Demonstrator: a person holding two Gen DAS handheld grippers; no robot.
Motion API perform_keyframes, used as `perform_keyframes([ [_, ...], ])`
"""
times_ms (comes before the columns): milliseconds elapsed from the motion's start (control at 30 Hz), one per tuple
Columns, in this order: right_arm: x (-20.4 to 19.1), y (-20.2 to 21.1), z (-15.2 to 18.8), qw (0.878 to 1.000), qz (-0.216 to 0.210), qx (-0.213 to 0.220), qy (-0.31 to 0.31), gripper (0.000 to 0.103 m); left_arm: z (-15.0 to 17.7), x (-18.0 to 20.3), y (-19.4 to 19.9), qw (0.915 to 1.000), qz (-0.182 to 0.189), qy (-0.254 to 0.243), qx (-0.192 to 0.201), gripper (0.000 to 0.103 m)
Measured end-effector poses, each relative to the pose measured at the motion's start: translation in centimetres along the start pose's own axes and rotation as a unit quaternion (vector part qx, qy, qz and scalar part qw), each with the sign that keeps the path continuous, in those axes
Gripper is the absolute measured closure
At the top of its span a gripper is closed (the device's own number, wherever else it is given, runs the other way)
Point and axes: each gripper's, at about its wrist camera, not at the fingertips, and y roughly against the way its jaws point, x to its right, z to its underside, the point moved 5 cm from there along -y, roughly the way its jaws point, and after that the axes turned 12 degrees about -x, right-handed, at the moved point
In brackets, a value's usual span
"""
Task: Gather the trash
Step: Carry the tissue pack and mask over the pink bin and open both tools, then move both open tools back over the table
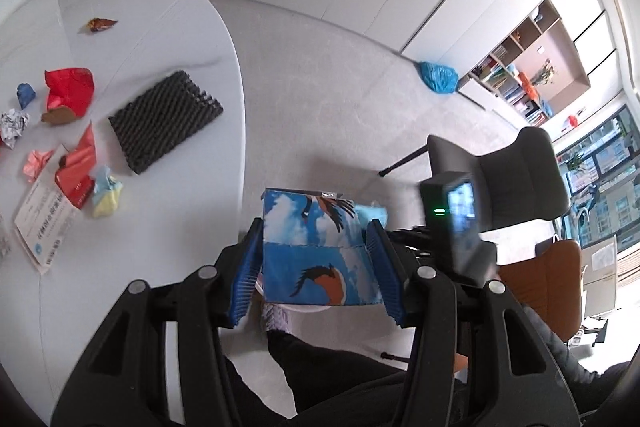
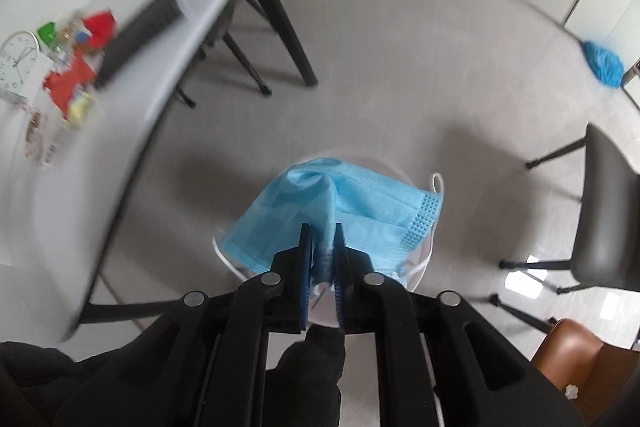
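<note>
My left gripper (image 1: pixel 316 239) is shut on a blue carton with bird pictures (image 1: pixel 316 251) and holds it in the air beside the white table's edge, over the floor. My right gripper (image 2: pixel 322 235) is shut on a light blue face mask (image 2: pixel 340 211), held above a white round bin (image 2: pixel 416 267) on the floor; the mask's edge also shows behind the carton (image 1: pixel 374 213). Several pieces of trash lie on the white table (image 1: pixel 160 227): a red bag (image 1: pixel 70 89), a red wrapper (image 1: pixel 78 169), crumpled paper balls (image 1: pixel 106 193), a small wrapper (image 1: pixel 100 24).
A black ridged foam pad (image 1: pixel 164 121) and a printed leaflet (image 1: pixel 42 223) lie on the table. A grey chair (image 2: pixel 604 211) and a brown chair (image 2: pixel 576 359) stand to the right. A blue mop (image 2: pixel 602 65) lies on the floor. White cabinets line the far wall.
</note>
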Motion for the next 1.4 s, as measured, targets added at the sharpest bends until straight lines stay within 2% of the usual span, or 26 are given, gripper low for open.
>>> perform_keyframes([
  [33,0.1,-0.6,0.0,1.000,-0.001,-0.009,-0.001,0.076,0.0,0.2,-0.2,1.0000,-0.002,0.001,-0.003,0.053],
  [67,0.1,-1.1,0.1,1.000,-0.002,-0.016,-0.003,0.057,0.1,0.3,-0.5,1.0000,-0.003,0.002,-0.007,0.053],
  [133,0.4,-1.5,0.3,1.000,0.002,-0.016,-0.008,0.038,0.0,0.3,-1.0,0.9999,-0.005,0.004,-0.011,0.053],
  [200,0.3,-1.4,0.3,1.000,-0.001,-0.015,-0.010,0.032,0.0,0.6,-1.5,0.9999,-0.007,0.003,-0.015,0.053],
  [233,0.6,-0.9,0.6,1.000,0.003,-0.012,-0.015,0.026,0.0,0.7,-1.7,0.9998,-0.008,0.004,-0.017,0.052],
  [367,2.6,3.3,1.8,0.998,0.040,0.021,-0.046,0.006,-0.3,1.5,-3.3,0.9993,-0.006,0.001,-0.038,0.052],
  [433,3.5,5.8,2.5,0.996,0.053,0.044,-0.059,0.003,-0.5,2.1,-4.4,0.9988,-0.002,-0.005,-0.049,0.052],
  [600,6.1,9.9,3.2,0.991,0.079,0.077,-0.079,0.002,-1.1,3.9,-7.4,0.9963,0.008,-0.028,-0.081,0.052],
  [733,7.5,11.4,3.5,0.988,0.077,0.094,-0.096,0.002,-1.3,5.5,-9.3,0.9938,0.018,-0.051,-0.097,0.052],
  [800,8.0,11.6,3.8,0.987,0.074,0.095,-0.103,0.002,-1.5,5.9,-9.6,0.9938,0.014,-0.057,-0.095,0.047],
  [867,8.5,11.7,3.9,0.987,0.068,0.096,-0.107,0.002,-1.7,5.9,-9.0,0.9952,0.000,-0.056,-0.080,0.030],
  [967,7.9,12.1,3.8,0.988,0.062,0.099,-0.102,0.002,-2.1,5.1,-7.1,0.9980,-0.024,-0.041,-0.041,0.013],
  [1067,6.5,12.9,3.2,0.989,0.062,0.109,-0.083,0.002,-2.4,3.2,-4.8,0.9989,-0.046,0.000,-0.005,0.008],
  [1233,3.0,14.6,1.4,0.989,0.058,0.129,-0.040,0.002,-2.1,-0.8,-1.3,0.9945,-0.072,0.068,0.034,0.008],
  [1400,-2.0,15.9,-0.4,0.988,0.045,0.150,0.012,0.002,-0.4,-6.2,2.5,0.9812,-0.110,0.142,0.070,0.008],
])
